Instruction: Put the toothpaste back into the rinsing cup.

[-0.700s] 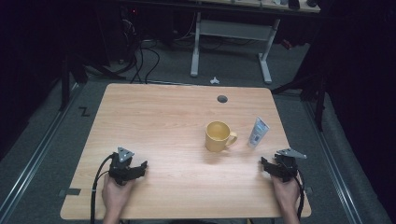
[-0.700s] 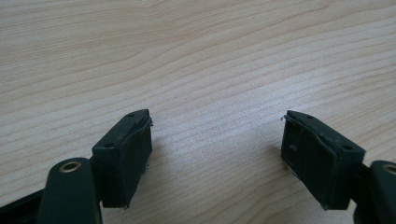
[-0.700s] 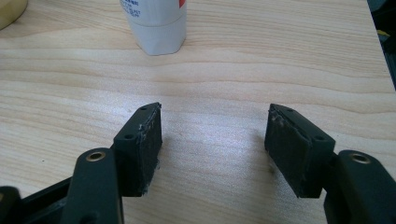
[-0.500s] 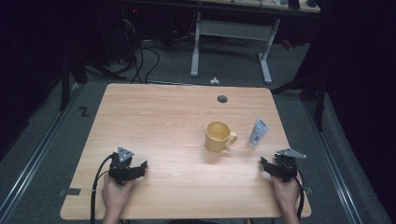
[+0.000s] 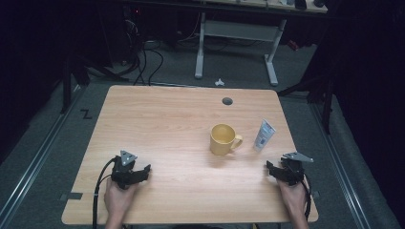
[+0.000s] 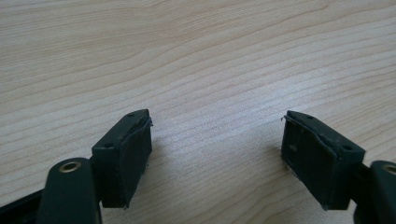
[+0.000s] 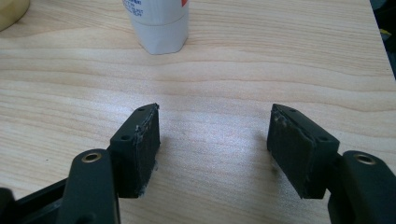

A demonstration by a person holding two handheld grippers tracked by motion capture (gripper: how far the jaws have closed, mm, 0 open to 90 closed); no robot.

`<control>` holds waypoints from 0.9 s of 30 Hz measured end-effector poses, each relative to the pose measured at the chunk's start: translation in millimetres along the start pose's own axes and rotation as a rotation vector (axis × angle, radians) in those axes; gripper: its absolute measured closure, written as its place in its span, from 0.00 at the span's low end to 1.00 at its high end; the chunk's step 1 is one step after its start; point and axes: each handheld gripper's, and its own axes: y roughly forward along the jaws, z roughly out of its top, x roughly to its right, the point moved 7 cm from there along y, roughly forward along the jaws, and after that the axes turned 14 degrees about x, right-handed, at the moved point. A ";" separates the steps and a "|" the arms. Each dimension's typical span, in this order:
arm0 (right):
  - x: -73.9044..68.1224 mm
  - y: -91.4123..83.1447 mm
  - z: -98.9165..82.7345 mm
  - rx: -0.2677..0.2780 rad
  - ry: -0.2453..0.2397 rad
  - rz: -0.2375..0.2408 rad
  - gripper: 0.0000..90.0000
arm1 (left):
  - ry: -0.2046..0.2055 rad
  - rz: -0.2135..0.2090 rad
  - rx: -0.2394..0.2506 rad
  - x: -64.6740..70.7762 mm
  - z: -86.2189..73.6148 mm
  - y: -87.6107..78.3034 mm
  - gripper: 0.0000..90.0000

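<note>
The light wooden rectangular surface point(image 5: 167, 129) has a round dark cable hole point(image 5: 227, 101) near its far edge. Beyond it, on the grey carpeted floor point(image 5: 172, 71), stands a white metal desk frame point(image 5: 236, 33), with black cables point(image 5: 143, 57) to its left and a small white object point(image 5: 219, 82) lying near the surface's far edge.

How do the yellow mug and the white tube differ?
The yellow mug is squat and round with a handle; the white tube is slim and tall. The mug stands open end up; the tube stands on its cap, leaning slightly. The tube sits nearer the right claw. Both stand untouched on the wooden table.
</note>
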 end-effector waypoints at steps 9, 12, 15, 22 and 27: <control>-0.9 -1.2 -0.6 -0.001 -0.006 -0.004 0.40 | 0.000 0.000 0.000 0.0 0.0 0.0 0.27; -1.3 -3.6 -1.5 0.003 -0.004 -0.003 0.43 | 0.000 0.000 0.000 0.0 0.0 0.0 0.27; -4.4 -7.4 -3.1 0.001 -0.008 0.003 0.43 | 0.000 0.000 0.000 0.0 0.0 0.0 0.27; -17.2 -16.6 -1.0 0.020 -0.019 0.043 0.45 | 0.000 0.000 0.000 0.1 0.0 0.0 0.27; -22.2 -21.4 -1.7 0.035 0.010 0.069 0.46 | 0.001 0.000 0.000 0.0 0.0 0.0 0.27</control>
